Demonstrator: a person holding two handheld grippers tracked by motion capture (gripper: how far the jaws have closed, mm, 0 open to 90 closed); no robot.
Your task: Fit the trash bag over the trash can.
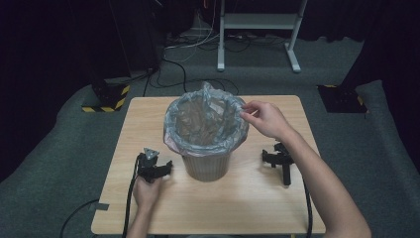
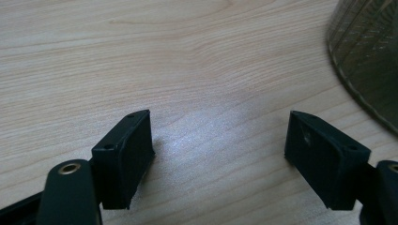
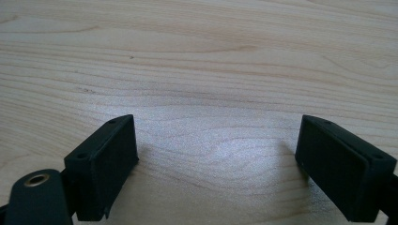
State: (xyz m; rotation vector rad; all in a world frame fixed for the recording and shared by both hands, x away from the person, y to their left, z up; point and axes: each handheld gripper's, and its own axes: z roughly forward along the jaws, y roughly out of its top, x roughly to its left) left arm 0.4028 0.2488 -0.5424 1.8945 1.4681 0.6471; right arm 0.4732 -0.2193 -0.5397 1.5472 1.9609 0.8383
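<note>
My right hand (image 1: pixel 265 119) pinches the bag liner (image 1: pixel 205 121) at the bin (image 1: pixel 207 166) rim; right claw (image 1: pixel 282 161) lies wide on the table (image 1: pixel 257 208), left claw (image 1: pixel 157 167) wide, hand-held.

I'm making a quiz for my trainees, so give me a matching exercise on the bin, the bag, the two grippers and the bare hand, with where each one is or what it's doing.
Things:
1. bin
2. plastic bag
3. left gripper
4. right gripper
5. right hand

States:
A. lying on the table, no hand on it, jaws open
B. pinching the bag's edge at the bin's rim
C. standing upright mid-table
D. held in the left hand beside the bin, jaws open
E. lining the bin, folded over its rim

Pairs: 1-C, 2-E, 3-D, 4-A, 5-B
</note>
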